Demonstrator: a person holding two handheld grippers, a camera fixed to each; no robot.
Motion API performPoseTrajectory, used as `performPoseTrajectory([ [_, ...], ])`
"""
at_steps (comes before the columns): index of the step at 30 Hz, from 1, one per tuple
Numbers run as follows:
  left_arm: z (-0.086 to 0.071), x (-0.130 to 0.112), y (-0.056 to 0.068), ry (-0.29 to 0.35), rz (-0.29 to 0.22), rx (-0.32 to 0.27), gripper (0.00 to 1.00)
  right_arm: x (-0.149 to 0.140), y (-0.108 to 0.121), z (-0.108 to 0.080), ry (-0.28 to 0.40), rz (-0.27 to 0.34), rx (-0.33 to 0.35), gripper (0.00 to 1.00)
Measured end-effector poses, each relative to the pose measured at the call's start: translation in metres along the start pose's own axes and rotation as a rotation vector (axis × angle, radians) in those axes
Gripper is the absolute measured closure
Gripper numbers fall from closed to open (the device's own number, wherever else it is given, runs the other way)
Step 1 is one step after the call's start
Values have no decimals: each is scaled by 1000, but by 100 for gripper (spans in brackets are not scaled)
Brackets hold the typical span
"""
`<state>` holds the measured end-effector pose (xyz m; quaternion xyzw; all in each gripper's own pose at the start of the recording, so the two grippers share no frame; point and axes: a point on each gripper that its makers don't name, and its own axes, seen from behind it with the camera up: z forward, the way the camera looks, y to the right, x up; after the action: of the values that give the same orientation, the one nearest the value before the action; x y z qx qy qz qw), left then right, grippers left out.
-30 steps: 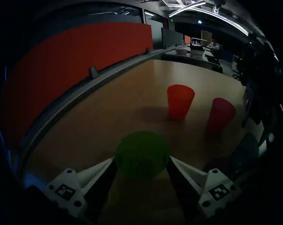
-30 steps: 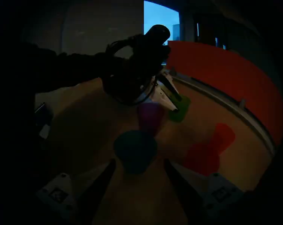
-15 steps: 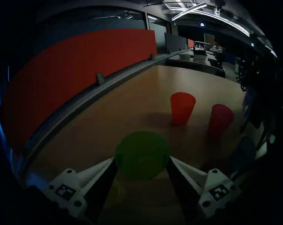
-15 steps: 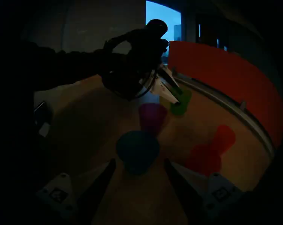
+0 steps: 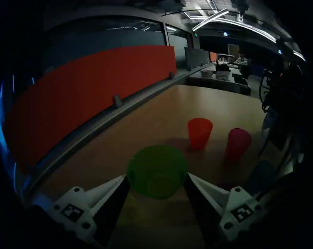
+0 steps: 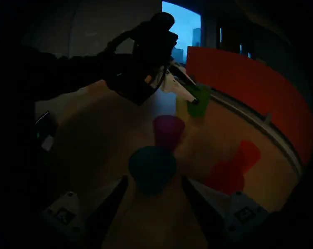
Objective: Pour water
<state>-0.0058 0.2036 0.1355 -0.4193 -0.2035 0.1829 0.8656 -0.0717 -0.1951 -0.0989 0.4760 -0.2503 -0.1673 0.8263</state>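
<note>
In the left gripper view, the left tool (image 5: 156, 178) clamps a green cup (image 5: 157, 171), one finger pressed to each side of it and its open mouth facing the camera. Past it on the wooden counter (image 5: 156, 118) stand an orange cup (image 5: 199, 132) and, just to its right, a pink cup (image 5: 237, 143), both upright and apart from each other. A long red partition (image 5: 86, 89) runs along the counter's far edge, with ceiling lights and more desks behind it.

In the dim right gripper view, a blue cup (image 6: 152, 167) sits between the two fingers of the right tool (image 6: 153, 179). The fingers stand close on either side, but the picture is too dark to tell whether they press on it. Just behind the blue cup is the pink cup, upright on the counter, and the orange cup stands off to the right. Farther back, a dark-sleeved hand (image 6: 142, 68) holds the left tool high, and the green cup in its grip hangs clear above the counter, beyond the pink cup. A window (image 6: 181, 20) glows blue at the back.
</note>
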Motion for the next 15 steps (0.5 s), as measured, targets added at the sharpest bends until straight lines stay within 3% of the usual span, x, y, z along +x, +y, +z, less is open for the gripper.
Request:
performPoseTrajectory([
  [15, -30, 29, 0, 82, -5, 32, 14, -2, 0, 4, -6, -20, -6, 5],
])
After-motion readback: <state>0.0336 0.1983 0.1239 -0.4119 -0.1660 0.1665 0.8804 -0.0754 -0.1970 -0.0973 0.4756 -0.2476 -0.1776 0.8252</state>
